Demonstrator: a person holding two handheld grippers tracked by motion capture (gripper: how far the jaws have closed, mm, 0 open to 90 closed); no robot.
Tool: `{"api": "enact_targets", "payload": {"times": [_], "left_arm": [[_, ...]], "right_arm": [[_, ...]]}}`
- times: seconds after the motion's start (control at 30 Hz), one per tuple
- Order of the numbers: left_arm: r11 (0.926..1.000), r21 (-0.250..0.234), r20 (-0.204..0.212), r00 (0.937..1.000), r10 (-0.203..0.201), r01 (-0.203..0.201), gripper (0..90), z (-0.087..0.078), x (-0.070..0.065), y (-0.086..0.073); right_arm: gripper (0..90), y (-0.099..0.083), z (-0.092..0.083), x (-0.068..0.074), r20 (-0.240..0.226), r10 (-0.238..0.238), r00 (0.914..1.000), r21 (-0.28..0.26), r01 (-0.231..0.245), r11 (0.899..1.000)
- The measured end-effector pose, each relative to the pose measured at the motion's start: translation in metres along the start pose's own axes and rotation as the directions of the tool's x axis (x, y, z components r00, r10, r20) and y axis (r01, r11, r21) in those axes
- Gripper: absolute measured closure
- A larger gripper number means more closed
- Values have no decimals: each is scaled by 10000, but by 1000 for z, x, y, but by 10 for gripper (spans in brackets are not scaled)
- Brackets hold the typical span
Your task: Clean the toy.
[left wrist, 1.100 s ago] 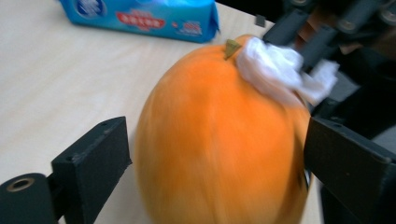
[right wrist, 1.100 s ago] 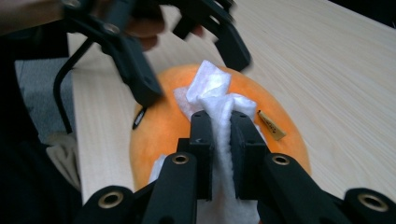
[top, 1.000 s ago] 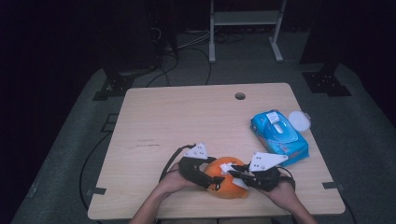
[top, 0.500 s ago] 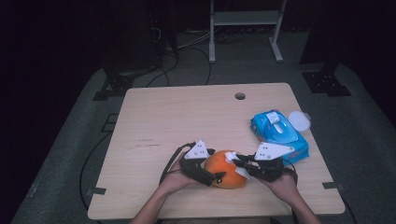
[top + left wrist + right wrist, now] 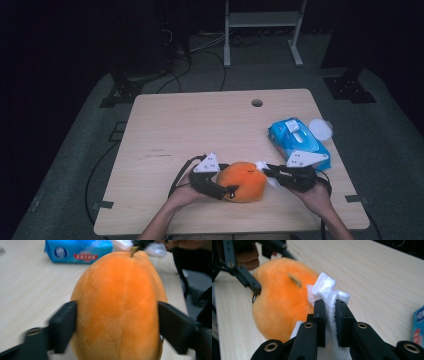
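Wiping job, by the look of it: plush orange steadied in L tongs, white wipe worked over it w/ R tongs.

Places, all taken from the blue wipes pack:
- plush: left of pack & nearer the person, well clear of it, resting on the table.
- R tongs: just in front of pack, on its person-ward side, tips aimed away from pack toward plush.
- L tongs: farthest from pack, beyond the plush.
- round white lid: touching or just beside pack's far right corner; can't tell which.

Key relation for next stroke: wipe's bunched tip just beside the stub stem, on the pack-facing end of the plush. Long axis of plush approx. in line w/ L tongs' reach, stem end pointing toward pack. R hand clearly the nearer one to the stem; probably only a short push away from pack needed.

Tongs:
- L: jaws just been opening, now wide, plush between them, pads against both flanks. Reads as a light hold.
- R: jaws narrow, nearly together, pinching the wipe, w/ loose ends above & below.

Materials: plush = short fuzzy pile, egg-shaped, soft, prob. dents under pressure, centre seam. Wipe = thin, crumpled, limp. Pack = glossy film w/ flip-top. Table = pale wood grain, smooth.
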State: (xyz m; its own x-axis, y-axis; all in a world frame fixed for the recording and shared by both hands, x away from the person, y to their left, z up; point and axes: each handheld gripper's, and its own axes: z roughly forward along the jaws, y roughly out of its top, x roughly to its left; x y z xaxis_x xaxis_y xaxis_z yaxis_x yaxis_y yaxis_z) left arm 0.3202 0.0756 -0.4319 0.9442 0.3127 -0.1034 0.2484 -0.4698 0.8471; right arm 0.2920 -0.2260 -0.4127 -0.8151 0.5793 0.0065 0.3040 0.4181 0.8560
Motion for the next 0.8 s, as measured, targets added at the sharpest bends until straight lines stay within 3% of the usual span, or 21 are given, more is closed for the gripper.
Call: {"api": "enact_targets", "payload": {"times": [0.03,0.1,0.13,0.17,0.2,0.3,0.4,0.43,0.47,0.5,0.57,0.6,0.67,0.73,0.8], "left_arm": [[9996,139,7,9997,-251,251,139,1,2,0],[10000,91,-111,9999,-25,26,244,0,1,-1],[9991,10,-379,9984,431,-431,244,-1,-2,0],[9937,-209,-938,9897,1081,-1105,340,-3,-7,2],[9937,-209,-938,9897,1081,-1105,362,-3,-7,2],[9733,-671,-2054,9576,2019,-2196,372,-2,-12,7],[9735,-477,-1901,9588,2111,-2238,346,3,-11,4],[9786,-500,-1640,9682,1891,-1996,271,5,-9,0],[9786,-500,-1640,9682,1891,-1996,217,5,-9,0],[9892,-586,-1219,9845,1265,-1343,181,2,-4,1],[9901,-714,-1071,9878,1130,-1210,193,-2,-2,0],[9901,-714,-1071,9878,1130,-1210,234,-2,-2,0],[9810,-665,-1205,9774,1735,-1823,306,0,-7,0],[9780,-660,-1146,9752,1894,-1978,335,1,-9,0],[9703,-657,-1068,9684,2253,-2329,339,3,-13,1]], "right_arm": [[796,3,3,4,-2,-166,9999,-88,166,9998],[796,7,5,6,5,-179,9998,-163,180,9997],[796,7,5,6,5,-179,9998,-163,180,9997],[796,11,6,7,40,-193,9998,-261,194,9995],[796,11,6,7,40,-193,9998,-261,194,9995],[796,21,1,4,80,-3,10000,-912,10,9958],[796,22,1,3,45,41,10000,-1000,-36,9950],[796,17,6,1,-127,99,9999,-778,-109,9969],[796,14,8,1,-167,145,9998,-717,-157,9973],[797,12,8,-1,-192,139,9997,-664,-151,9977],[797,10,5,-3,-179,219,9996,-515,-228,9984],[797,8,4,-4,-198,290,9994,-505,-300,9983],[797,9,1,-3,-217,328,9992,-474,-338,9983],[797,14,-2,2,-361,223,9991,-693,-248,9973],[797,17,-3,5,-520,154,9985,-898,-201,9958]]}}
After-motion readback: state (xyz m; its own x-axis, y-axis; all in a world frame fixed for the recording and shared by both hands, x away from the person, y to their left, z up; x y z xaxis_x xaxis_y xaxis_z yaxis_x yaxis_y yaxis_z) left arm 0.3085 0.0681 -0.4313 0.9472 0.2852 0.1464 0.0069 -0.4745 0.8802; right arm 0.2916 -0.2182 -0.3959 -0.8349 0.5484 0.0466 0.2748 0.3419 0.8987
